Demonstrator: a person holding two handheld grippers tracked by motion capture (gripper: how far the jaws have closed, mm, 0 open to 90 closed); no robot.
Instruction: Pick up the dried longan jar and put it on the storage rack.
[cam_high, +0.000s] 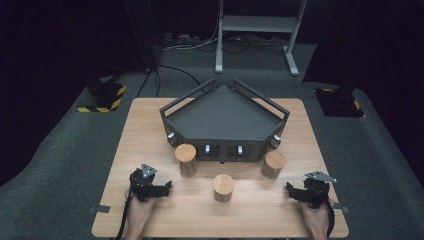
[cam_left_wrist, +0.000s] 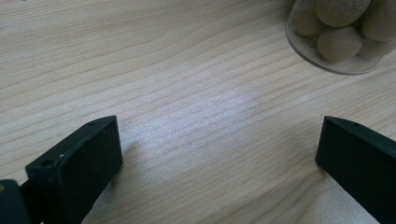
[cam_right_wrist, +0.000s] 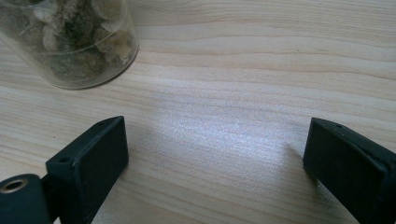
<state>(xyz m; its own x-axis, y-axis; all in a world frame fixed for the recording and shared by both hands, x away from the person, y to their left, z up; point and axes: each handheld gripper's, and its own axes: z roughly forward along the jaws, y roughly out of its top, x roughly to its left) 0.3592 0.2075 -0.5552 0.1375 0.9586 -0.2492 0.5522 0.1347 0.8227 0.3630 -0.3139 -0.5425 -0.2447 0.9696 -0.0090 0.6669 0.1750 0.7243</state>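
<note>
Three clear jars with wooden lids stand on the wooden table (cam_high: 150, 125): a left jar (cam_high: 185, 159), a middle jar (cam_high: 223, 187) and a right jar (cam_high: 274, 164). Behind them sits a dark five-sided tray (cam_high: 172, 111). My left gripper (cam_high: 162, 189) rests low at the front left, my right gripper (cam_high: 295, 192) at the front right. In the left gripper view the left gripper (cam_left_wrist: 219, 135) is open over bare wood, with a jar of round beige balls (cam_left_wrist: 336, 32) at the upper right. The right gripper (cam_right_wrist: 217, 140) is also open, a jar of dried pieces (cam_right_wrist: 70, 42) at the upper left.
The tray's front wall (cam_high: 222, 150) carries small light knobs and stands just behind the jars. A metal stand (cam_high: 257, 30) and cables lie on the dark floor beyond the table. Bare wood lies between each gripper and the nearest jar.
</note>
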